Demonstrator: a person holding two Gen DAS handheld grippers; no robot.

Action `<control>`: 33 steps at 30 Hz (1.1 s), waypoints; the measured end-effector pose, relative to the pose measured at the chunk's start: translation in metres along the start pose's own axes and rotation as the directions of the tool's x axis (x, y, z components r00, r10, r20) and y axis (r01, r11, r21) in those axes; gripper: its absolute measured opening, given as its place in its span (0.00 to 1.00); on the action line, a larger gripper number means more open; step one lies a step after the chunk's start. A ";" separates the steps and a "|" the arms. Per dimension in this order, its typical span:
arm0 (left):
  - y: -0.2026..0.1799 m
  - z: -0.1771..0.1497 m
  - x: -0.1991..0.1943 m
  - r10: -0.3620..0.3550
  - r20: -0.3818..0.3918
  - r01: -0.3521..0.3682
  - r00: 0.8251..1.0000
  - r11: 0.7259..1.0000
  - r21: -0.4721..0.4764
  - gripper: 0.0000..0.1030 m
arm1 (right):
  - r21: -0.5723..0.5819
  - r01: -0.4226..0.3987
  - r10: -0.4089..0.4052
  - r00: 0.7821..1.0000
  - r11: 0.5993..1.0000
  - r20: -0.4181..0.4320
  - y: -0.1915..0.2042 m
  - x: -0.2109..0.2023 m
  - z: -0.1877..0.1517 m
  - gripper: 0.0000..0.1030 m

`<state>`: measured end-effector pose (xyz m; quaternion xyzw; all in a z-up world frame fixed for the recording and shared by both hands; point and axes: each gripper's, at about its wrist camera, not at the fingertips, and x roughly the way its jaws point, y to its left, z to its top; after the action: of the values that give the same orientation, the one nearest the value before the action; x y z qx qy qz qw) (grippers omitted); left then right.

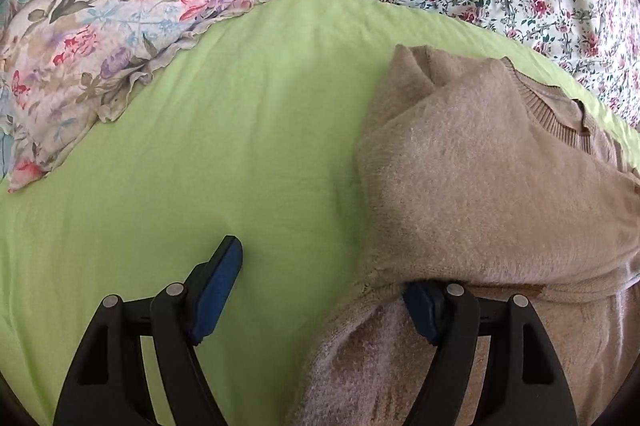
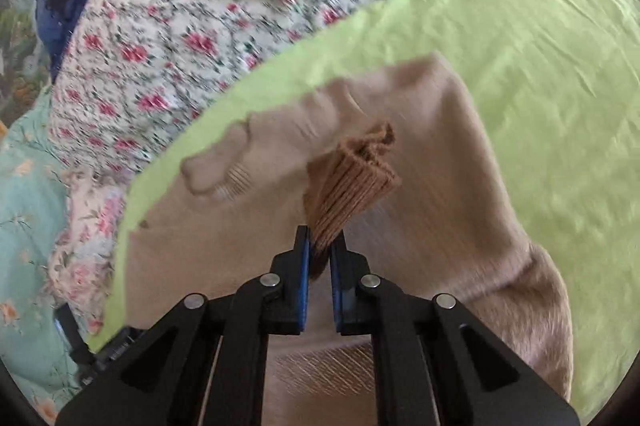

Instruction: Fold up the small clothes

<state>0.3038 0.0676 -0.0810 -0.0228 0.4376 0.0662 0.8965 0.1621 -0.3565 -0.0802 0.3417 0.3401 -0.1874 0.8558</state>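
While the beige sweater (image 1: pixel 480 178) lies on the bed's green sheet (image 1: pixel 240 130), the right claw (image 2: pixel 319 250) is clenched on its ribbed cuff (image 2: pixel 352 186); the left claw (image 1: pixel 320 290) is released, one finger under a fold.

one beige sweater (image 1: pixel 480 186), two grippers, one green sheet (image 1: pixel 240 146), one floral pillow (image 1: pixel 100 46).

Beige sweater (image 1: pixel 480 178) on green sheet (image 1: pixel 240 146)
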 end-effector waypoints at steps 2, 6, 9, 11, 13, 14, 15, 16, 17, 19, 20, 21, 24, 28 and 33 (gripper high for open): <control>0.004 0.000 0.000 -0.001 -0.004 0.001 1.000 1.000 -0.020 0.75 | -0.009 0.022 -0.022 1.000 1.000 0.000 -0.005 -0.003 -0.004 0.10; 0.013 -0.004 -0.003 -0.025 -0.001 0.025 1.000 0.998 -0.061 0.75 | 0.001 0.146 -0.146 0.989 0.989 0.002 -0.002 -0.023 -0.010 0.21; 0.017 -0.009 -0.005 -0.044 0.012 0.045 0.999 0.995 -0.088 0.75 | -0.084 0.074 -0.068 0.995 0.994 0.069 0.025 -0.050 -0.017 0.30; 0.019 -0.010 -0.006 -0.051 0.019 0.053 0.999 0.994 -0.099 0.75 | -0.181 -0.048 0.058 0.997 0.982 0.052 0.060 -0.050 -0.016 0.60; 0.018 -0.011 -0.008 -0.050 0.029 0.053 0.998 0.993 -0.105 0.75 | -0.242 -0.225 0.213 0.974 0.944 -0.075 0.103 -0.025 -0.011 0.71; 0.018 -0.012 -0.009 -0.050 0.032 0.053 0.998 0.993 -0.107 0.75 | -0.255 -0.302 0.273 0.951 0.919 -0.142 0.127 -0.006 -0.007 0.71; 0.018 -0.013 -0.009 -0.052 0.033 0.056 0.998 0.992 -0.109 0.76 | -0.276 -0.339 0.296 0.937 0.899 -0.185 0.148 0.008 -0.004 0.71; 0.019 -0.013 -0.008 -0.058 0.032 0.061 0.998 0.992 -0.111 0.76 | -0.305 -0.374 0.313 0.922 0.876 -0.229 0.170 0.029 0.002 0.71; 0.020 -0.013 -0.008 -0.065 0.032 0.068 0.997 0.991 -0.116 0.76 | -0.325 -0.391 0.315 0.912 0.861 -0.262 0.187 0.048 0.007 0.72; 0.023 -0.014 -0.007 -0.088 0.038 0.092 0.995 0.987 -0.128 0.77 | -0.335 -0.434 0.306 0.876 0.836 -0.372 0.222 0.095 0.015 0.72; 0.025 -0.015 -0.007 -0.102 0.044 0.107 0.994 0.985 -0.137 0.77 | -0.335 -0.452 0.289 0.852 0.827 -0.437 0.237 0.120 0.017 0.72; 0.027 -0.015 -0.008 -0.117 0.052 0.123 0.992 0.982 -0.146 0.77 | -0.338 -0.463 0.265 0.829 0.819 -0.492 0.248 0.139 0.016 0.72; 0.034 -0.019 -0.009 -0.159 0.079 0.171 0.984 0.969 -0.179 0.77 | -0.317 -0.511 0.191 0.715 0.799 -0.673 0.268 0.186 -0.006 0.75; 0.039 -0.023 -0.011 -0.197 0.122 0.220 0.973 0.953 -0.209 0.77 | -0.167 -0.608 0.256 0.546 0.776 -0.798 0.282 0.219 -0.030 0.80; 0.042 -0.025 -0.011 -0.223 0.157 0.255 0.962 0.939 -0.230 0.77 | 0.125 -0.739 0.594 0.416 0.662 -0.688 0.296 0.231 -0.024 0.81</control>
<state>0.2715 0.1056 -0.0875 -0.1833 0.3613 0.0121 0.9142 0.4762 -0.1537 -0.1216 0.4044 0.4784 0.3430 0.7000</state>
